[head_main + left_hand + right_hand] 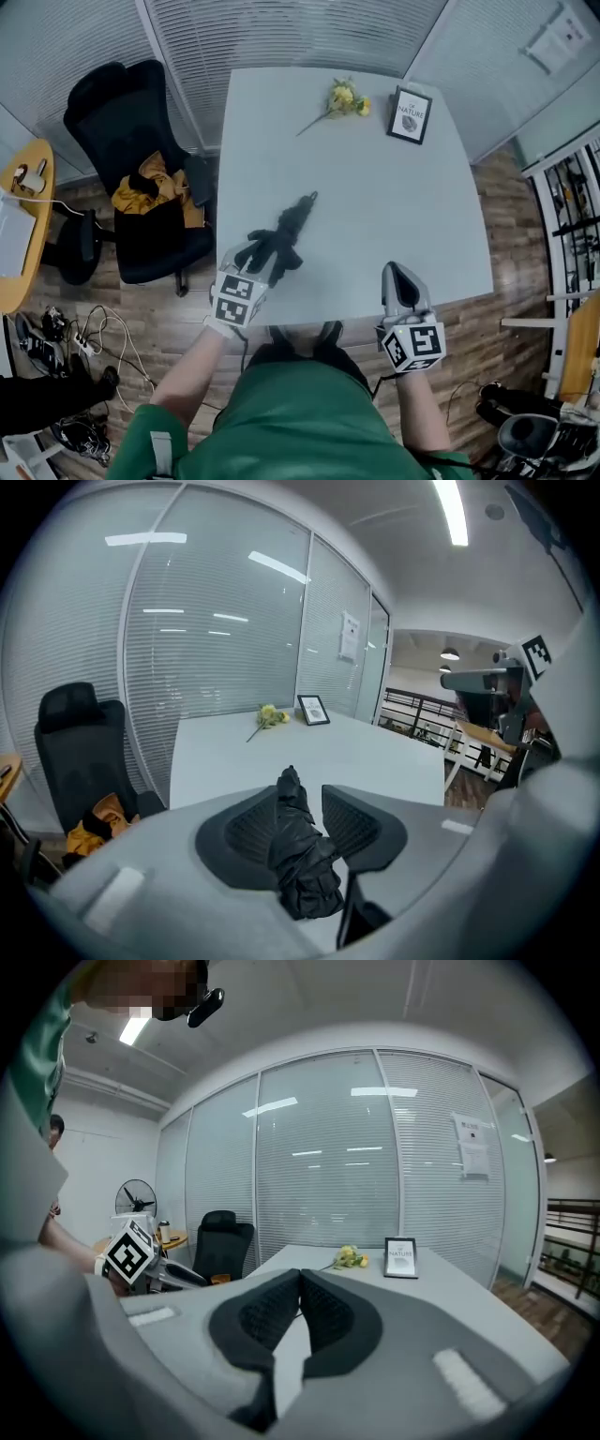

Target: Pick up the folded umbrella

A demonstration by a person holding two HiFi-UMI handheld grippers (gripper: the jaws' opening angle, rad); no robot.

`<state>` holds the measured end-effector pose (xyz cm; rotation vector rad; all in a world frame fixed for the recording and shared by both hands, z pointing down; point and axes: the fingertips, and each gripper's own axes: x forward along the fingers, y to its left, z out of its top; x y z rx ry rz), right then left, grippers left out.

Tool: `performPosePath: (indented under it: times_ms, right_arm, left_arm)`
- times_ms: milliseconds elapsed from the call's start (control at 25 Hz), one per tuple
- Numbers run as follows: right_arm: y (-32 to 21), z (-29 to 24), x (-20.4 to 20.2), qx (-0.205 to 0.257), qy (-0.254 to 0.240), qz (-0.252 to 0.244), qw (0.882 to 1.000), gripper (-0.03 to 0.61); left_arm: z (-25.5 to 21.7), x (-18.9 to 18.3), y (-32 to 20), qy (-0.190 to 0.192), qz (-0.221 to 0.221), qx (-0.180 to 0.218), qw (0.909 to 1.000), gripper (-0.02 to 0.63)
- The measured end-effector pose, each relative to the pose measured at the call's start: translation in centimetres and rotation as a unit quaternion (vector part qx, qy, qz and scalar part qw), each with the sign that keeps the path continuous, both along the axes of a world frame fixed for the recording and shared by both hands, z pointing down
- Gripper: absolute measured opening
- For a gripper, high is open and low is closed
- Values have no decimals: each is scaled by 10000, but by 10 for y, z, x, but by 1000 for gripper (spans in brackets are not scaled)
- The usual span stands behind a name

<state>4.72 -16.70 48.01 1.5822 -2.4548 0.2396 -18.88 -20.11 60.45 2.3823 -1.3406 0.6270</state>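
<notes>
umbrella (pixel 291 230): near end hidden by left gripper (pixel 265 261) | notice (pixel 350 635): print unreadable

White table (pixel 375 216) with yellow flowers (pixel 343 97) and framed print (pixel 410 114) near far edge, apart. Black office chair (pixel 122 122) beside table, yellow cloth (pixel 155 187) on seat. Cables (pixel 89 342) on wood floor.

Black folded fabric umbrella (pixel 285 236) lies flat on the pale grey bench (pixel 394 216), near its front-left edge; slim tip points away; loose crumpled canopy nearest the edge.
</notes>
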Motion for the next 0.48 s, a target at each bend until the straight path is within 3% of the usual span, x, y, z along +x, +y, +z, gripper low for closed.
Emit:
performPosePath:
  times_ms: [280, 480]
  right_arm:
    - [-8, -5, 26, 57, -39, 169, 9998, 2]
    - [-16, -9, 45, 74, -100, 146, 9998, 2]
  left_arm:
    - [31, 24, -32, -171, 221, -780, 9966, 230]
    - [60, 44, -41, -452, 387, -1591, 9855, 281]
